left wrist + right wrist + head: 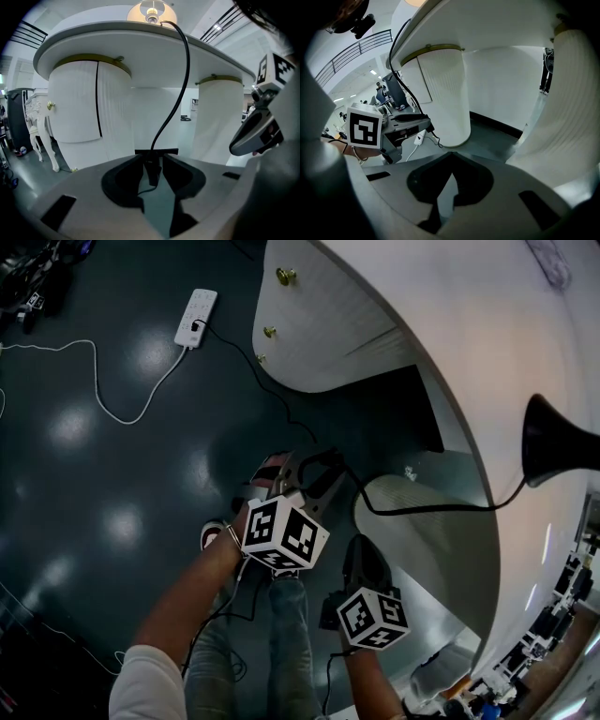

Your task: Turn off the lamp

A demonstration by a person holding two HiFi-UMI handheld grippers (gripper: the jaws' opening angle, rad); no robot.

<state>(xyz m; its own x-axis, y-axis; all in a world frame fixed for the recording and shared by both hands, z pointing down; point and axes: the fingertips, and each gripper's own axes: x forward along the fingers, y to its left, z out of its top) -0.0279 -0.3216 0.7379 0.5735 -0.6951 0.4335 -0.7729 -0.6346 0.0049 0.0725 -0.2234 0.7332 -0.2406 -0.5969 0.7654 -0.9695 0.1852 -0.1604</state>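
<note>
The lamp (150, 9) stands lit on the white desk (140, 42); in the head view only its black base (555, 442) shows. Its black cord (180, 84) hangs over the desk edge down to my left gripper (151, 161), which is shut on the cord's small black inline switch (151, 172). In the head view that left gripper (319, 470) points at the desk's underside, with the cord (422, 509) running to it. My right gripper (361, 559) hangs just to its right, shut and holding nothing (451, 157).
A white power strip (195, 317) with a white cable lies on the dark floor at the far left. The desk's rounded pedestals (89, 117) with brass knobs (286, 276) stand close ahead. The person's legs are below the grippers.
</note>
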